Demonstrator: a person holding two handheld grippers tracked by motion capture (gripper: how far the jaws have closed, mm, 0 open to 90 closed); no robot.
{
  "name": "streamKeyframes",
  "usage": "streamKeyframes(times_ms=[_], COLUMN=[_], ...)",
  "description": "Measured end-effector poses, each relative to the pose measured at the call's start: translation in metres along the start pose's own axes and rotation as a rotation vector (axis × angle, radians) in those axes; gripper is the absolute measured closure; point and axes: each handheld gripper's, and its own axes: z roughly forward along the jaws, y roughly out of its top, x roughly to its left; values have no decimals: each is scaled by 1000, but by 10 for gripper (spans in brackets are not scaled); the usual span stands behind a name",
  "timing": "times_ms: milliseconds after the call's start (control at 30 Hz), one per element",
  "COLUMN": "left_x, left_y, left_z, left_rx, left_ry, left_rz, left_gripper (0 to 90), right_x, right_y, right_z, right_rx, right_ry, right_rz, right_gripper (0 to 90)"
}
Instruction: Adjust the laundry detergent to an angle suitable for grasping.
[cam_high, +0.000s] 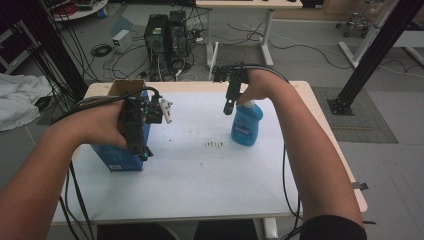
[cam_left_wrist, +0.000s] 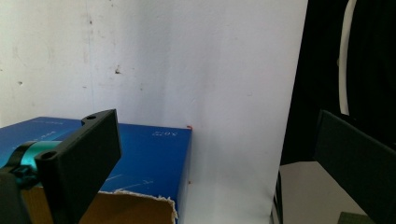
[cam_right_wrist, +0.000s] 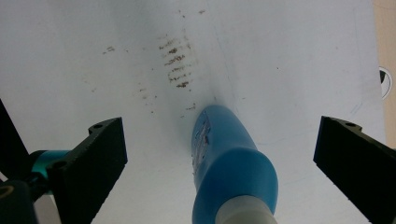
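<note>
Cables and computer towers crowd the floor beyond my table (cam_high: 300, 150). Near its far right edge, my right gripper (cam_right_wrist: 219, 154) gapes, released, astride the blue bottle (cam_right_wrist: 229, 158); an off-centre squeeze could topple it. My left gripper (cam_left_wrist: 224, 158), also released, hovers over the blue box (cam_left_wrist: 149, 158) near the left edge.

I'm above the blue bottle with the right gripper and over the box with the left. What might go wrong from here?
1. The blue bottle stands upright and narrow between the open right gripper fingers; a descent off centre could tip it.
2. The left gripper hangs open over the torn cardboard edge of the blue box; a finger could catch that edge and drag the box.
3. Dark smudges mark the white mat beside the bottle, which could slide there.
</note>
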Motion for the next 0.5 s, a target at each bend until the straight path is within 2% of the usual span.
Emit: streamKeyframes(times_ms=[500], left_x=[0], left_y=[3], left_z=[6], left_rx=[-7], left_ry=[-1], left_rz=[0], left_gripper=[17], right_x=[2], right_y=[1], right_z=[1], right_rx=[3], right_ry=[-9], right_rz=[-5], right_gripper=[17])
